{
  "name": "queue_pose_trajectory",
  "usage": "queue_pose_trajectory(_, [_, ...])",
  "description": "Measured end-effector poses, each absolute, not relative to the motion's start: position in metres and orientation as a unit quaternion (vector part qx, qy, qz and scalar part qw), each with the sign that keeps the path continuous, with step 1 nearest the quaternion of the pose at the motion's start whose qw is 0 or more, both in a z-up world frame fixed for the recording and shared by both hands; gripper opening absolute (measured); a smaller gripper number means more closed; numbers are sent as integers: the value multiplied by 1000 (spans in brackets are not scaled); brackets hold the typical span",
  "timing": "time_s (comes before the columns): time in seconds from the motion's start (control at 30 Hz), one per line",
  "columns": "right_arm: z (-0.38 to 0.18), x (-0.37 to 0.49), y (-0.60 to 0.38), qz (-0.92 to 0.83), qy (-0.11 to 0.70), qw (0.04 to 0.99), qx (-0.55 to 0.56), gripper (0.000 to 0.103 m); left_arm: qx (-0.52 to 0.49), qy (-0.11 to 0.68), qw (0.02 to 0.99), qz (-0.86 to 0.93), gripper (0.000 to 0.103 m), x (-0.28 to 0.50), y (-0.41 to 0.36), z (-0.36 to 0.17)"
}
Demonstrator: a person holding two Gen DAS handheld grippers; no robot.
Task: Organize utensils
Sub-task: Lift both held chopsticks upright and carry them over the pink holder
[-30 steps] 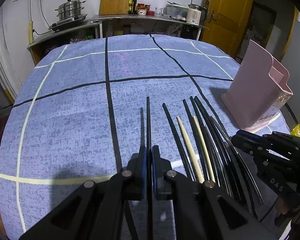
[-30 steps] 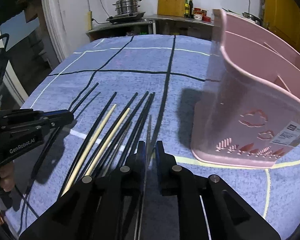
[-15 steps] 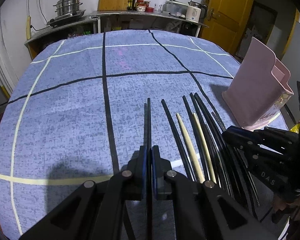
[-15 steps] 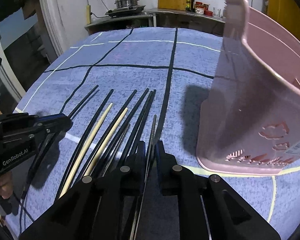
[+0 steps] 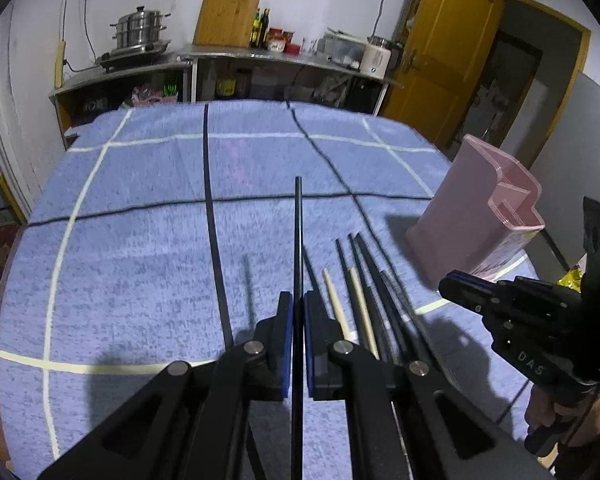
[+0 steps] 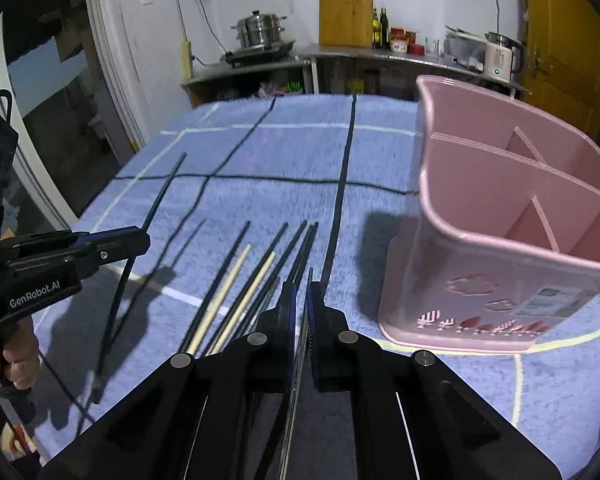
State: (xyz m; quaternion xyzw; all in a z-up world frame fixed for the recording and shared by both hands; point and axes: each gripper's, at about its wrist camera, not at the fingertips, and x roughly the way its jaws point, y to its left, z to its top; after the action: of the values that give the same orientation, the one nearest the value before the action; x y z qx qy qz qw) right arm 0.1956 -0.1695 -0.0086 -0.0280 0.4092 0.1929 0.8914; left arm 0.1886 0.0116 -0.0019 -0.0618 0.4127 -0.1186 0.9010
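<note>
Chopstick (image 5: 298, 240) clamped in left gripper (image 5: 297, 300), raised.

Near end of the black chopstick (image 5: 298, 248) behind the left tongs (image 5: 297, 312), holder (image 6: 500, 216) cropped at right.

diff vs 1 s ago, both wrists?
The left tool, shut on a black chopstick, has lifted it clear of the blue cloth; it lay on the cloth before. The right tool stays shut on a thin metal chopstick. The other chopsticks and pink plastic holder are unmoved.
</note>
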Motion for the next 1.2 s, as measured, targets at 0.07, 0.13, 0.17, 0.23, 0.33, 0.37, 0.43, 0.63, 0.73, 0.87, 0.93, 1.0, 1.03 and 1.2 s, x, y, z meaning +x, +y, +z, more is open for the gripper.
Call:
queue_pose_trajectory(0.07, [-2, 192, -171, 193, 401, 895, -27, 5, -61, 405, 904, -122, 6, 184, 11, 7])
queue_pose_trajectory(0.13, [4, 189, -172, 196, 397, 896, -27, 5, -58, 397, 908, -124, 6, 179, 11, 17])
queue_pose_trajectory(0.17, [5, 188, -172, 197, 396, 896, -28, 5, -55, 395, 909, -124, 6, 178, 12, 20])
queue_pose_trajectory(0.23, [4, 188, -175, 197, 400, 895, -24, 5, -53, 392, 910, -122, 6, 174, 13, 25])
queue_pose_trajectory(0.33, [-2, 191, -176, 194, 407, 892, -20, 5, -56, 384, 914, -120, 6, 170, 16, 34])
queue_pose_trajectory(0.37, [-5, 190, -175, 192, 408, 892, -23, 6, -60, 380, 915, -119, 6, 167, 18, 39])
queue_pose_trajectory(0.43, [-11, 192, -172, 194, 413, 889, -28, 10, -72, 363, 921, -124, 6, 159, 24, 53])
queue_pose_trajectory(0.63, [-34, 206, -165, 191, 438, 877, -39, 11, -72, 331, 932, -130, 6, 145, 33, 79])
queue_pose_trajectory(0.73, [-44, 213, -159, 192, 449, 871, -47, 11, -70, 329, 932, -132, 6, 145, 33, 79])
queue_pose_trajectory(0.87, [-56, 220, -152, 190, 464, 863, -58, 11, -72, 330, 931, -135, 6, 147, 32, 77])
queue_pose_trajectory(0.93, [-59, 222, -150, 190, 467, 861, -65, 10, -72, 329, 931, -137, 6, 147, 32, 79])
queue_pose_trajectory(1.0, [-61, 224, -148, 190, 470, 859, -71, 9, -71, 328, 932, -139, 6, 145, 31, 80])
queue_pose_trajectory(1.03, [-62, 225, -148, 190, 471, 859, -72, 7, -70, 328, 932, -141, 6, 146, 30, 80])
queue_pose_trajectory(1.2, [-55, 225, -151, 193, 466, 861, -67, 5, -69, 328, 932, -142, 6, 144, 28, 82])
